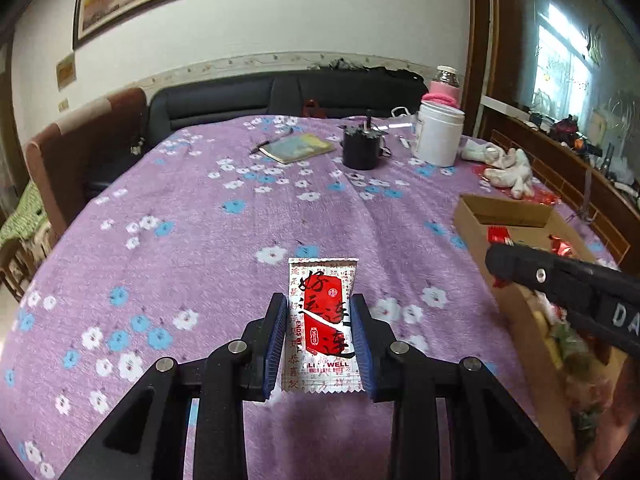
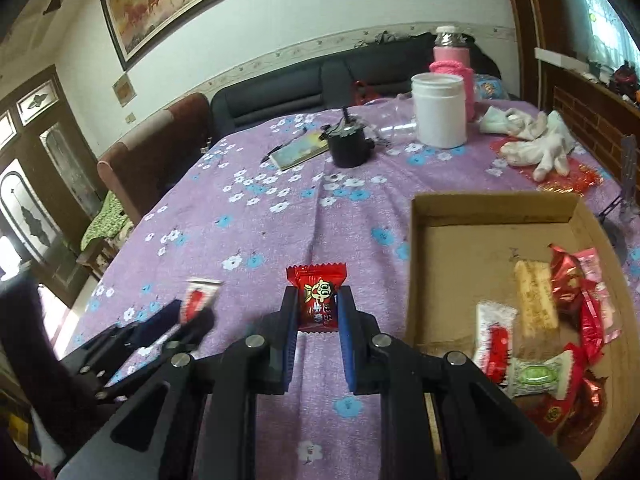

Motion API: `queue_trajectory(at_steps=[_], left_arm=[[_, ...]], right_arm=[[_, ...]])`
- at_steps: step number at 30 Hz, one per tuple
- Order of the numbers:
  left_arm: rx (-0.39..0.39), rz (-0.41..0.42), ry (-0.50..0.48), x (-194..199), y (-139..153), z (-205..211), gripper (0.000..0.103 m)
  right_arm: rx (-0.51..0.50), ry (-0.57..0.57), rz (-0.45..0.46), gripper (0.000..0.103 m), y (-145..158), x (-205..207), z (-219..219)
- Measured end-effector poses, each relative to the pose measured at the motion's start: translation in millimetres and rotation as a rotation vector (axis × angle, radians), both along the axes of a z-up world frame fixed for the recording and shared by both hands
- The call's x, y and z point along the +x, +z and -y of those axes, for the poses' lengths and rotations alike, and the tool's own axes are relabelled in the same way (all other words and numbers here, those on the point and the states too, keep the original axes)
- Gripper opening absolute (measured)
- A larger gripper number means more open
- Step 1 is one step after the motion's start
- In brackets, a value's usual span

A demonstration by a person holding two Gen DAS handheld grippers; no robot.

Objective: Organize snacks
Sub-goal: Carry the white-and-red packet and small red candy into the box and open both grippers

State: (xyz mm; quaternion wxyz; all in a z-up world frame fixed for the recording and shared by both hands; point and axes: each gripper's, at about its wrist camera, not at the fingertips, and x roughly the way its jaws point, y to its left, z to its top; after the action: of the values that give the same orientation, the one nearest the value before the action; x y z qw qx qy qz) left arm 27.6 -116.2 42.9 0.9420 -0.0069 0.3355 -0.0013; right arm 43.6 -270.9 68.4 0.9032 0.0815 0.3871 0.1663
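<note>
My left gripper (image 1: 320, 308) is shut on a white and red snack packet (image 1: 323, 324) and holds it above the purple floral tablecloth (image 1: 200, 208). It also shows at the left of the right wrist view (image 2: 192, 312), with the packet (image 2: 200, 295) in it. My right gripper (image 2: 318, 300) is shut on a small red candy packet (image 2: 317, 300), held above the cloth to the left of the cardboard box (image 2: 496, 206). The box holds several wrapped snacks (image 2: 536, 300). In the left wrist view the right gripper's finger (image 1: 520, 266) reaches over the box (image 1: 504, 208).
At the far side of the table stand a white tub (image 2: 439, 110), a black mug (image 2: 350, 146), a notebook with a pen (image 2: 298, 152) and a pink-sleeved bottle (image 2: 452, 64). White gloves (image 2: 536, 144) lie beyond the box. A dark sofa (image 2: 280, 96) stands behind the table.
</note>
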Motion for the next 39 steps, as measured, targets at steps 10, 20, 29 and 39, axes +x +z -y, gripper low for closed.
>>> queue_trajectory(at_steps=[10,20,29,39], left_arm=[[0.046,0.037,-0.019,-5,3,6,0.033],[0.054,0.053,-0.033,-8,7,9,0.033],[0.06,0.058,-0.038,-10,8,10,0.033],[-0.023,0.05,-0.101,-12,11,10,0.033]], right_arm=[[-0.016,0.032,0.001,0.018,-3,-3,-10],[0.012,0.015,-0.021,0.018,-5,1,-1],[0.016,0.01,-0.025,0.018,-5,3,1],[0.074,-0.068,-0.005,0.018,8,4,35]])
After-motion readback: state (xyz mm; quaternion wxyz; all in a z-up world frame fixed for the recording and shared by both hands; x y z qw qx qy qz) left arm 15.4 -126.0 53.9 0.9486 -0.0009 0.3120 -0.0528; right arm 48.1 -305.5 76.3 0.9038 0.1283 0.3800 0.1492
